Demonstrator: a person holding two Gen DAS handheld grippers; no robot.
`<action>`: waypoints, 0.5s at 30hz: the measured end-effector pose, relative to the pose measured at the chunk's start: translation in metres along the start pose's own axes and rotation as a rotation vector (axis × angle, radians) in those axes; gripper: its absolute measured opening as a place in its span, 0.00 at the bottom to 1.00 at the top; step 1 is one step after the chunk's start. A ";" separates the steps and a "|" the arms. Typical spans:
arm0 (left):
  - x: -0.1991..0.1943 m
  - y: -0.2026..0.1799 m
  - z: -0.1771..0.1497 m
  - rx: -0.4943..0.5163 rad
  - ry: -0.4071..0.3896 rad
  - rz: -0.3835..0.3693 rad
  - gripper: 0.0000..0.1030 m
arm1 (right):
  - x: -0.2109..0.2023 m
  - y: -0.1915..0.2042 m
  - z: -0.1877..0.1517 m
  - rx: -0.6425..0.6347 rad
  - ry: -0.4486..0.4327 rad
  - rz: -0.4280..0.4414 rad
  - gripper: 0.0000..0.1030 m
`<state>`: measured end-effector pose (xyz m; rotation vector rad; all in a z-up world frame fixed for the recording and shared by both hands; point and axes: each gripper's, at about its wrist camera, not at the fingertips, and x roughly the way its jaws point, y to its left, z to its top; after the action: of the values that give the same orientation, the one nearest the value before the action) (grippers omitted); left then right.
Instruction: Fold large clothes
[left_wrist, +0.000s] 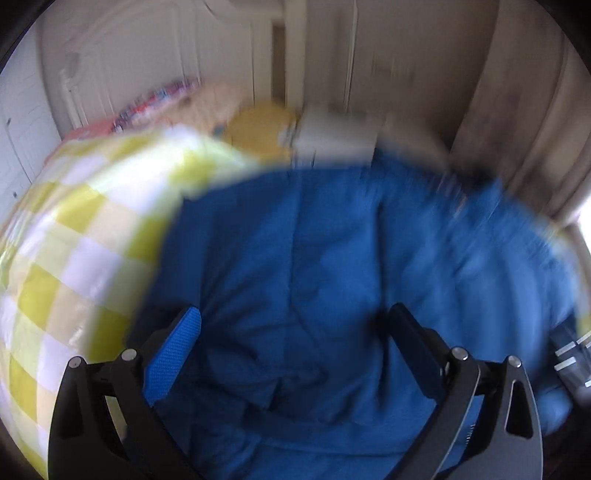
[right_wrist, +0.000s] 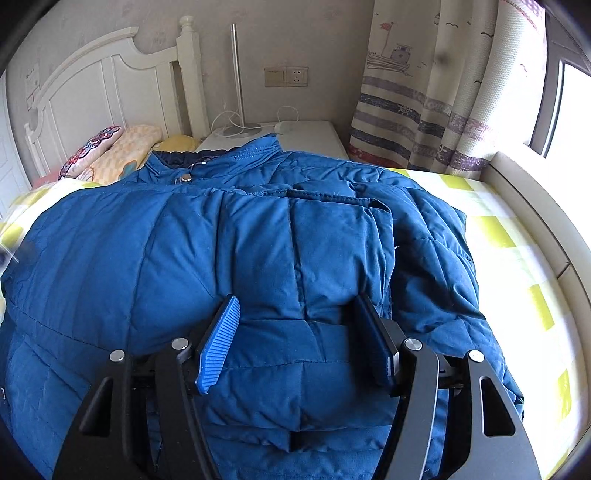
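Item: blue down jacket, spread on the checked bedsheet ahead of and beneath both grippers. One sleeve lies folded across the body; further folds remain, by judgement. Left gripper released, empty. Right gripper released, straddling the sleeve.

left wrist – close, angled down | right wrist – close, angled down, facing headboard | shared – blue jacket

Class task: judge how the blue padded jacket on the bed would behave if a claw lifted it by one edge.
The blue padded jacket probably flops and drapes: it already lies in soft folds. Its puffy quilting suggests it is light for its bulk. The smooth shell may slip between the pads.
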<state>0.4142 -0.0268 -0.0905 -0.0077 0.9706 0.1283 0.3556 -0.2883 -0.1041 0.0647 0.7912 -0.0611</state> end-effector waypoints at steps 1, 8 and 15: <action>0.004 -0.005 -0.008 0.032 -0.047 0.020 0.98 | 0.000 0.000 0.000 -0.001 -0.001 0.004 0.61; -0.045 -0.024 0.016 -0.024 -0.179 -0.018 0.97 | 0.001 0.000 0.000 0.001 0.002 0.011 0.63; -0.006 -0.134 0.036 0.175 -0.101 -0.056 0.98 | 0.001 -0.001 0.000 0.005 0.002 0.015 0.63</action>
<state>0.4554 -0.1578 -0.0720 0.1306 0.8776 -0.0080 0.3564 -0.2894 -0.1043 0.0752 0.7926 -0.0482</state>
